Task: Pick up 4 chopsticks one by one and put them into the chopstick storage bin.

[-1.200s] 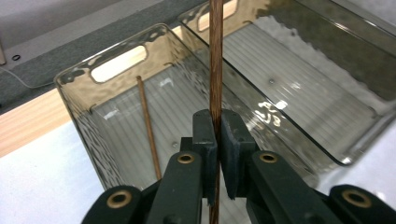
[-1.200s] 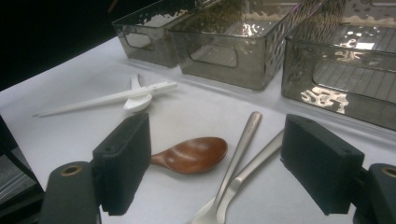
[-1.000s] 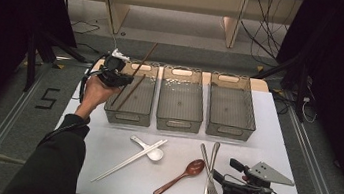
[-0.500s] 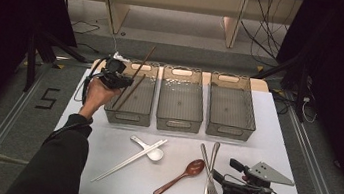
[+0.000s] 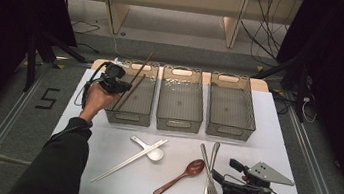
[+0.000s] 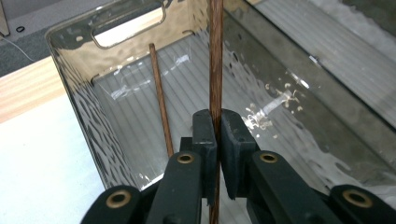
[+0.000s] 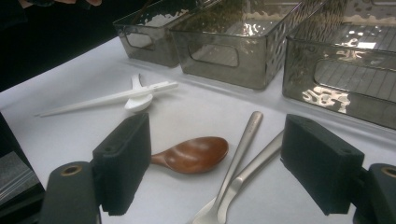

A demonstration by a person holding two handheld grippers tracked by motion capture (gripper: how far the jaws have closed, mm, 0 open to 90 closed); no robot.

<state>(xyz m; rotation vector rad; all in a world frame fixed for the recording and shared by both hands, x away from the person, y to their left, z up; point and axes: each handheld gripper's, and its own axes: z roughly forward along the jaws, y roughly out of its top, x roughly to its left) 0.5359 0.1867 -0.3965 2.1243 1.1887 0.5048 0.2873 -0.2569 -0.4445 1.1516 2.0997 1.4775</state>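
The left tongs (image 6: 215, 140) are clamped tight on a dark brown wooden chopstick (image 6: 215, 70), which passes upright between the pads, over the leftmost of three clear smoky plastic bins (image 5: 131, 106) lined up along the far edge of the counter (image 5: 79, 135). A second brown wooden chopstick (image 6: 161, 102) already leans inside that bin against its far end wall. The right tongs (image 7: 219, 168) hover wide open and hold nothing, low over the near right corner of the counter. Ahead of them lie a reddish-brown wooden spoon (image 7: 191, 156) and two silver metal forks (image 7: 240, 161), side by side and touching. Farther toward the counter's middle, a pair of white plastic chopsticks (image 5: 129, 161) lies across a white ceramic soup spoon (image 5: 149, 149).
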